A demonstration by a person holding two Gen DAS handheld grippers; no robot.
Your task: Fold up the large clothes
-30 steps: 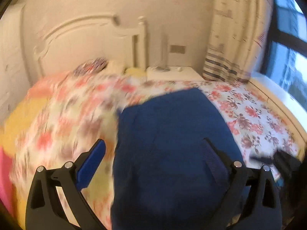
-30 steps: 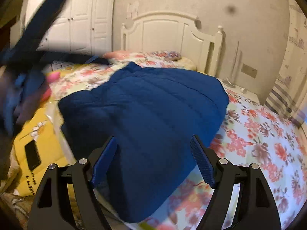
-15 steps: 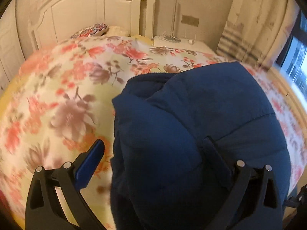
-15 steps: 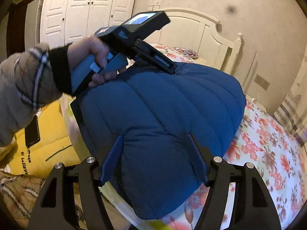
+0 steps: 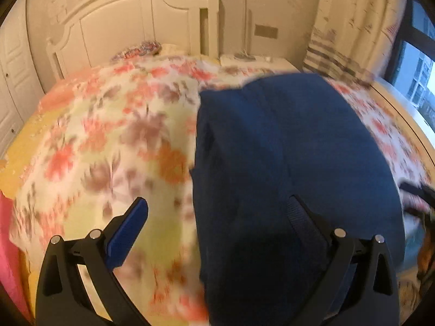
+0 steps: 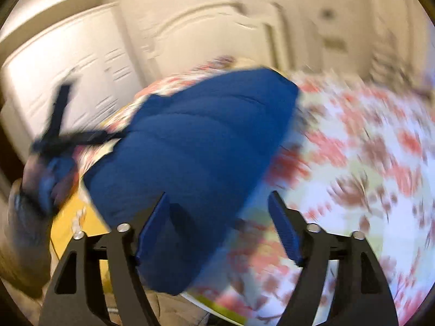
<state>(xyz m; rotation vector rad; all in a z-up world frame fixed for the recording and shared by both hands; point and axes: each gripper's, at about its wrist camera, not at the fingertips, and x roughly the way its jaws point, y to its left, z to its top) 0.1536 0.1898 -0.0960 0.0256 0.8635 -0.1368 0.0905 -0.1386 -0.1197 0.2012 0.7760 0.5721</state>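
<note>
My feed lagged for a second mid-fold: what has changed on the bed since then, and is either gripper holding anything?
Both views swung and blurred. The left gripper, half a second ago reaching over the blue puffer jacket, is now off its left edge. The right gripper has just been opening; nothing is pinched in it. The left gripper's jaws stand open over the jacket's edge. The jacket stays folded on the floral bedspread.

We note a bed (image 5: 206,38) with a white arched headboard, covered by a floral bedspread (image 5: 114,141) in red, brown and pale yellow. A folded dark-blue quilted jacket (image 5: 285,157) lies directly on the spread near the foot edge. A patterned pillow (image 5: 138,51) rests at the headboard. Both views are motion-blurred.
</note>
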